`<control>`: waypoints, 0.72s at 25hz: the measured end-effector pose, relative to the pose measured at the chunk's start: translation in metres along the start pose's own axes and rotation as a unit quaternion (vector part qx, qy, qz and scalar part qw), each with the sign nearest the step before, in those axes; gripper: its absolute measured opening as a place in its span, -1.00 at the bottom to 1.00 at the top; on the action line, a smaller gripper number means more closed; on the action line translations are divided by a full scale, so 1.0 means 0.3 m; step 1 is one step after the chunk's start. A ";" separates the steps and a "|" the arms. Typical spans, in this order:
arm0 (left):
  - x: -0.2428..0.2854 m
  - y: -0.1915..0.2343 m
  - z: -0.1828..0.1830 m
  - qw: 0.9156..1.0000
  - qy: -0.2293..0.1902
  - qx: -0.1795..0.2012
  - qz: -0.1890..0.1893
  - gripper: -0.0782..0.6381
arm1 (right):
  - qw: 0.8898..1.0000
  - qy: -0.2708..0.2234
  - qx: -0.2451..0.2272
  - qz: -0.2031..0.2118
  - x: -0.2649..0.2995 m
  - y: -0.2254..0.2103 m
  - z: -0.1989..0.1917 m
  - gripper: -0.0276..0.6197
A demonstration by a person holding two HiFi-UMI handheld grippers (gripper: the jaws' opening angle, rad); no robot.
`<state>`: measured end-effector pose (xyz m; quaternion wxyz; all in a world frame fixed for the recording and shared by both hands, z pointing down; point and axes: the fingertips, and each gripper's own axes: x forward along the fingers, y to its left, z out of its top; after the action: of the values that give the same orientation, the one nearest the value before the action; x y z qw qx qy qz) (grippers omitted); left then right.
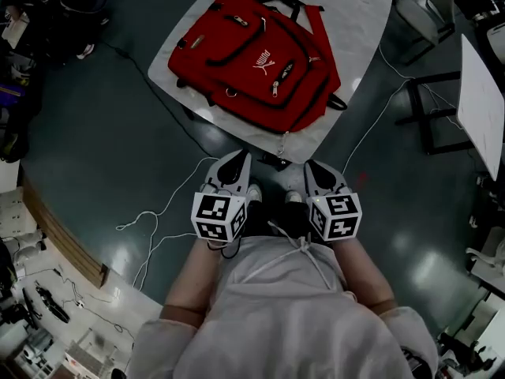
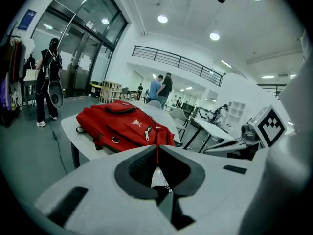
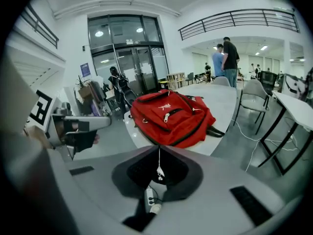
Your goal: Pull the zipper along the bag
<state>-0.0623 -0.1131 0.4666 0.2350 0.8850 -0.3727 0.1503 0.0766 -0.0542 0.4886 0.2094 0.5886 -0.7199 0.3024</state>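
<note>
The left gripper [image 2: 157, 146] is clenched tip to tip with nothing in it, and the right gripper [image 3: 159, 149] is closed the same way, also empty. The person holds them side by side at the waist. Both point toward the red backpack [image 1: 252, 61] and stay well short of it. The backpack lies flat on a white table [image 1: 351, 10] with its front pockets facing up, and a pale zipper pull [image 1: 274, 90] shows on the front pocket. A grey chair [image 1: 426, 2] stands off the backpack's right side. A white cable [image 1: 154, 223] loops over the dark floor on the person's side of the backpack, to its left. Two people [image 3: 224, 55] stand far beyond it.
</note>
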 end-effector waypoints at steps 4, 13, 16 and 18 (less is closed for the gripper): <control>0.076 0.039 -0.076 0.999 0.039 0.006 0.003 -0.71 | 1.000 0.026 -0.007 -0.002 0.122 -0.034 0.009 -0.83; 0.255 0.045 -0.205 0.995 0.093 -0.017 0.020 -0.71 | 0.992 0.114 -0.040 0.033 0.354 -0.168 -0.010 -0.83; 0.298 0.026 -0.255 0.993 0.112 -0.026 0.031 -0.71 | 0.987 0.141 -0.053 0.056 0.420 -0.200 -0.027 -0.83; 0.333 0.013 -0.274 0.992 0.117 -0.029 0.040 -0.71 | 0.983 0.154 -0.062 0.072 0.459 -0.216 -0.033 -0.83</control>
<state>-0.0050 -0.1307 0.5812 0.2961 0.8386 -0.3818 0.2517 0.1089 -0.1548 0.5986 0.3315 0.4676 -0.7366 0.3590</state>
